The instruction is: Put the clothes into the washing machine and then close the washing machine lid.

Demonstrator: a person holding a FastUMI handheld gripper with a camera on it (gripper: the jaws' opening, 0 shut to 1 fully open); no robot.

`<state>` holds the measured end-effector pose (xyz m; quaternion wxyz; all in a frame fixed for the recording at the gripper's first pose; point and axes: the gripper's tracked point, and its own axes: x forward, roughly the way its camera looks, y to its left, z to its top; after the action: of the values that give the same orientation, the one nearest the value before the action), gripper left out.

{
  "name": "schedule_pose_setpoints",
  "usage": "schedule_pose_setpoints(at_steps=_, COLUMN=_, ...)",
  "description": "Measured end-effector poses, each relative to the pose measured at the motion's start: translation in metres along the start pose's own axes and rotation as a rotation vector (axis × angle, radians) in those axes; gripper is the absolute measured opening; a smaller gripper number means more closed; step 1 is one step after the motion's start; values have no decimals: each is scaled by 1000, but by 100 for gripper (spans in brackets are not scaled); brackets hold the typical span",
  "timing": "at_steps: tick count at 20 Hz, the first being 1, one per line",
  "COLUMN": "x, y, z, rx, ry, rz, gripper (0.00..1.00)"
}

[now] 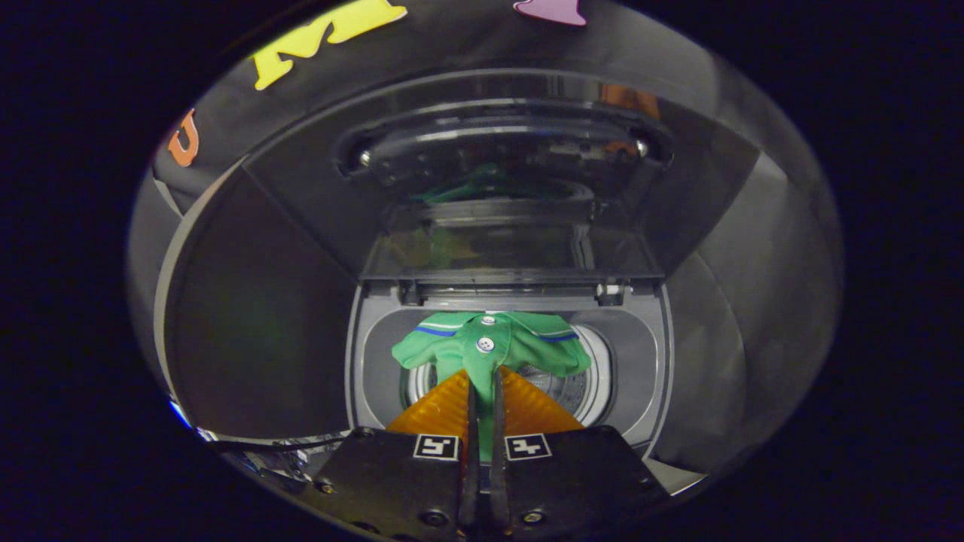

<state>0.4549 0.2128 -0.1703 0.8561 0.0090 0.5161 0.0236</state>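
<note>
A green shirt (489, 346) with white buttons and a blue stripe at the collar hangs from my gripper (484, 380), whose two fingers are shut on its fabric. The shirt spreads out just ahead of the fingertips, above the round drum opening (591, 384) of the grey top-loading washing machine (640, 361). The machine's glass lid (512, 188) stands raised upright behind the opening and mirrors the green cloth faintly.
Dark grey panels (256, 324) flank the machine on both sides. The lid's hinges (610, 290) sit at the back rim of the opening. The black booth cloth hangs behind everything.
</note>
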Motion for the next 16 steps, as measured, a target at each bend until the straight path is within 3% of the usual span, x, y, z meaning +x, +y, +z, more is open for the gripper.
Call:
schedule_pose_setpoints(at_steps=12, x=64, y=-13, z=-22, rx=17, ry=-16, rz=-40, gripper=13)
schedule_pose_setpoints(at_steps=16, x=39, y=-12, z=-1, rx=-30, ry=-88, rz=-71, gripper=37)
